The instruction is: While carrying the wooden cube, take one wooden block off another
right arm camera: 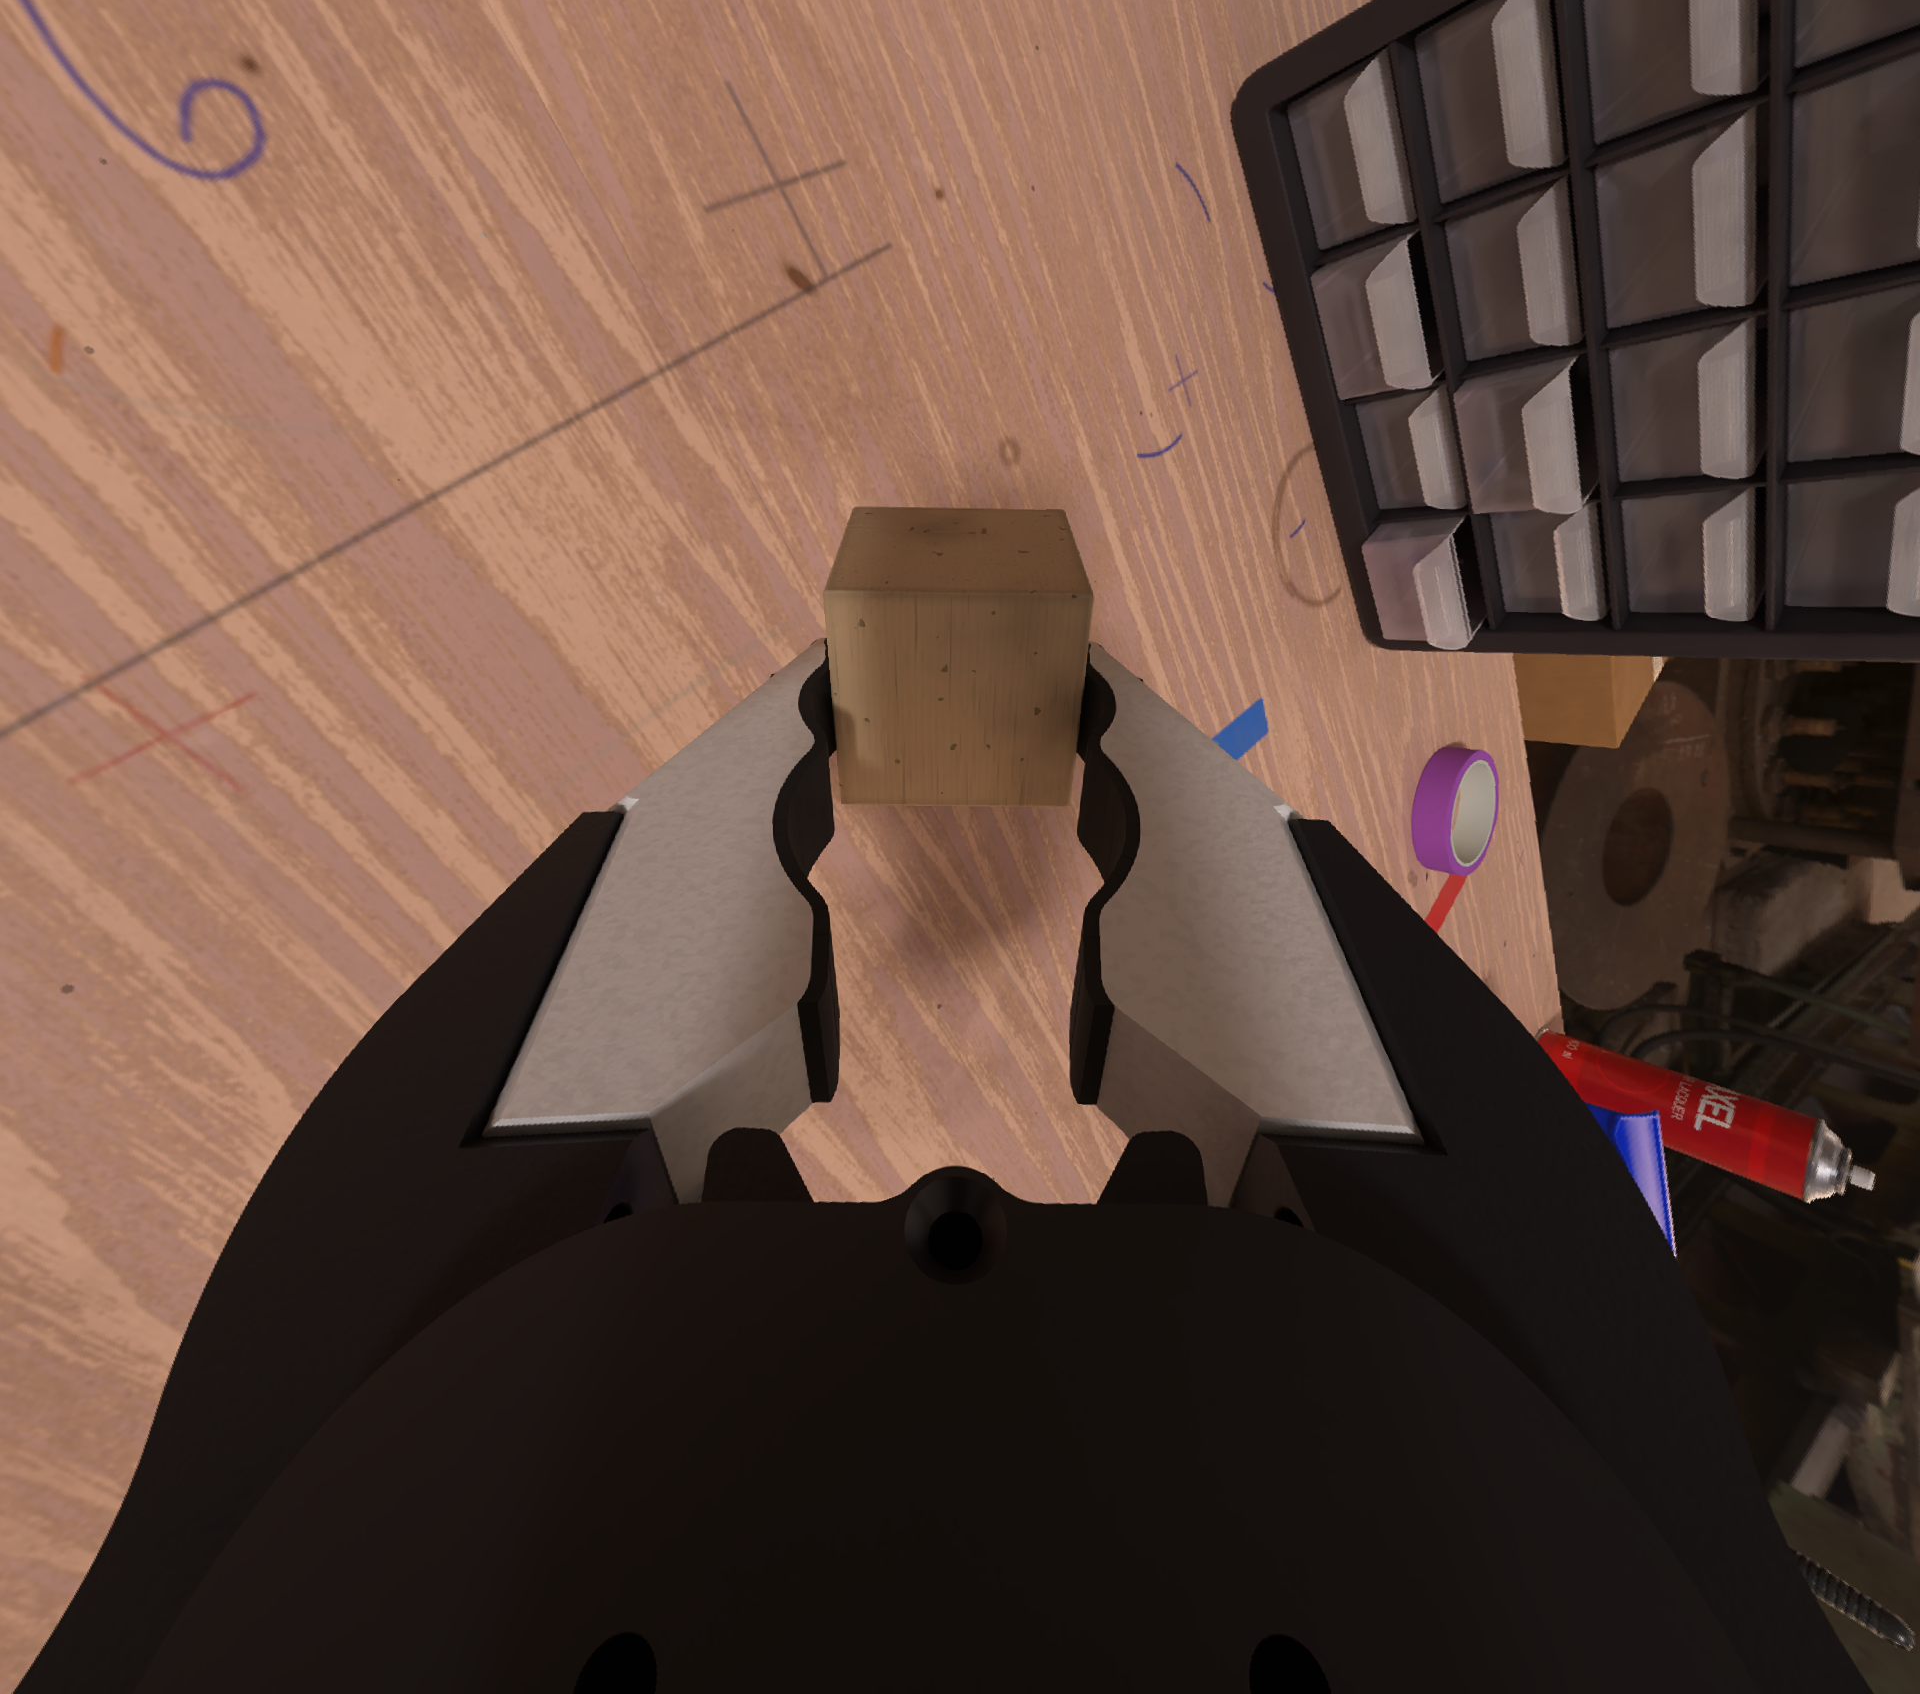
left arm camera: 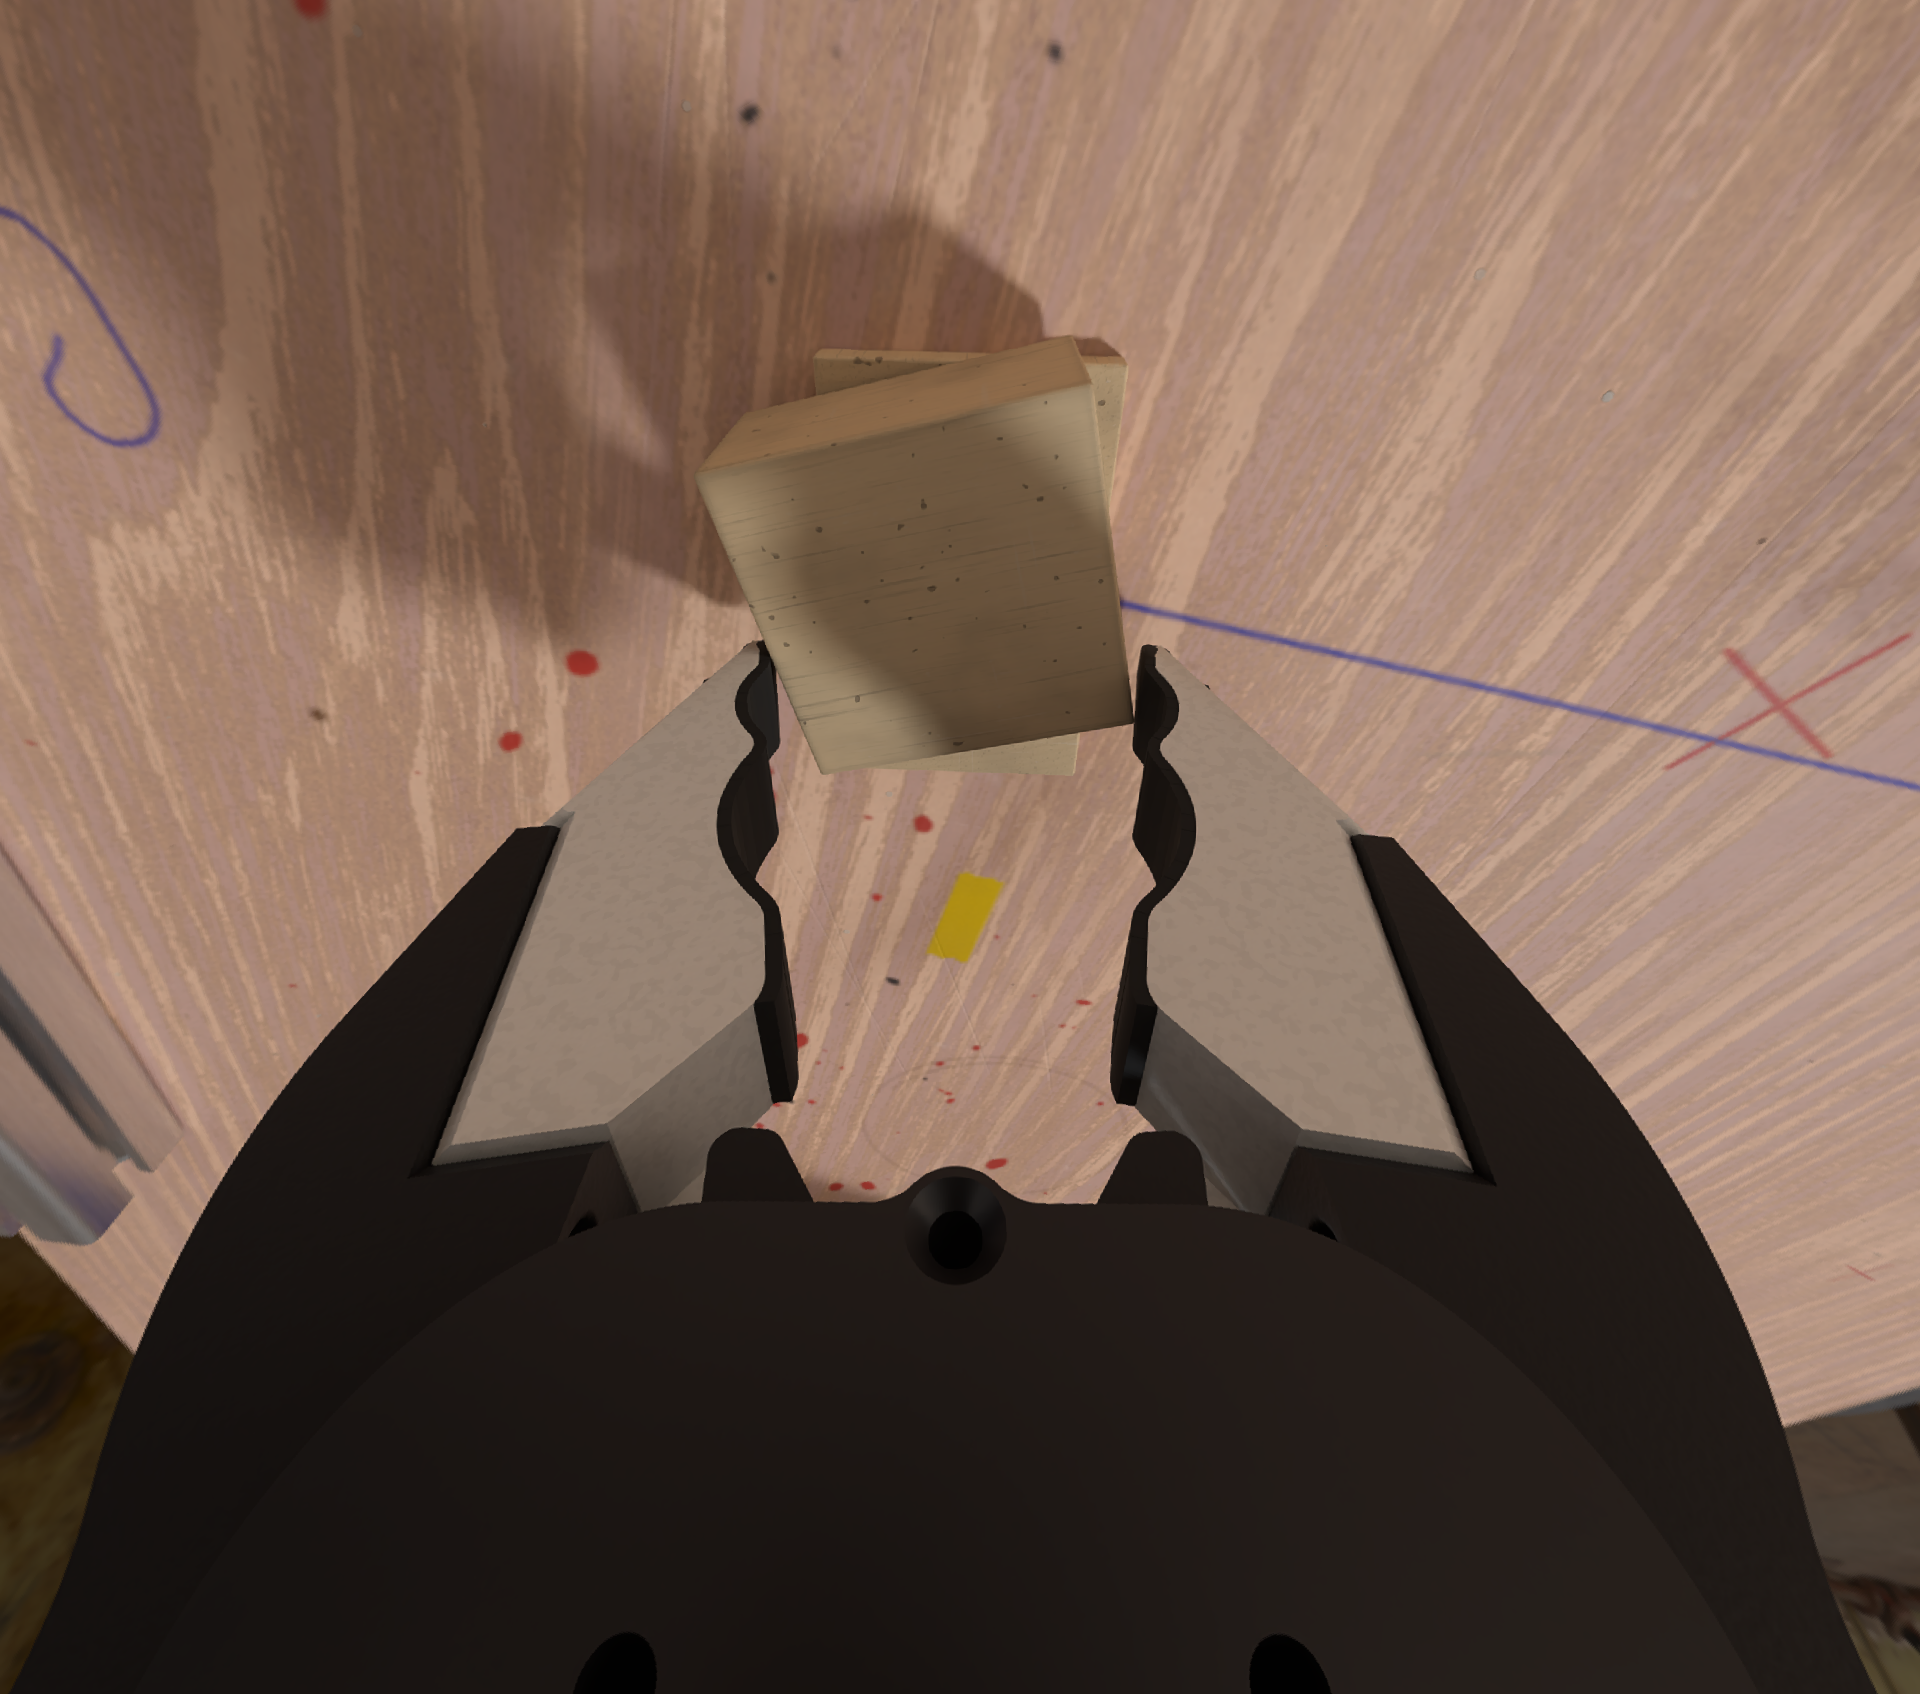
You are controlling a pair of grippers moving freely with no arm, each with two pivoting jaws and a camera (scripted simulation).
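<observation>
- Both views evenly lit, warm, no glare or blown highlights.
- Left wrist view: a big soft-edged shadow falls on the tabletop (left arm camera: 1455, 294) far-left of the stacked wooden blocks (left arm camera: 914, 564); a shadow band crosses the top block's face.
- Right wrist view: faint shadow under the wooden cube (right arm camera: 956, 688).
- Strong wide-angle bending at the edges; focus sharp throughout.

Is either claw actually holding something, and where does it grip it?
The right gripper pinches the wooden cube by two opposite sides. The left gripper holds nothing.
</observation>
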